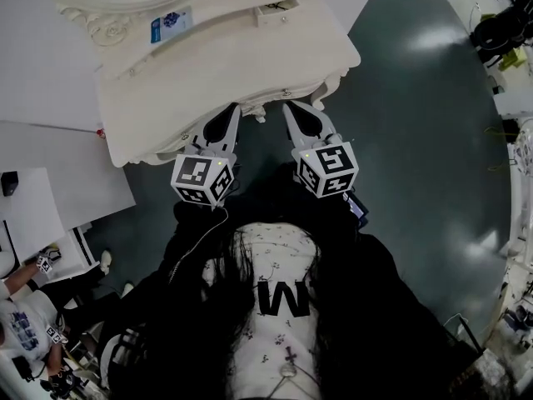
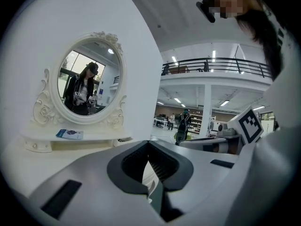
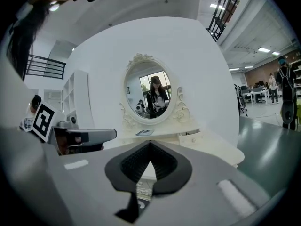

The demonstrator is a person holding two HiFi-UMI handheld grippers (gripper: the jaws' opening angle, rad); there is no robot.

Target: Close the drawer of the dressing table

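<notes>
The white dressing table (image 1: 208, 82) stands in front of me, its oval mirror (image 3: 150, 94) at the back. On the raised shelf, a small drawer (image 1: 276, 10) at the right sticks out a little; the right gripper view shows this drawer (image 3: 192, 136) and its knob. My left gripper (image 1: 234, 109) and right gripper (image 1: 289, 108) hover side by side at the table's front edge, both pointing at it. Each is shut with nothing between its jaws. In their own views the left gripper (image 2: 148, 143) and right gripper (image 3: 150, 144) show their tips meeting.
A blue card (image 1: 171, 23) lies on the shelf under the mirror. White desks (image 1: 50, 165) stand to the left, with a person (image 1: 25, 323) at the lower left. Grey-green floor (image 1: 416, 140) spreads to the right, with equipment (image 1: 508, 40) along its far edge.
</notes>
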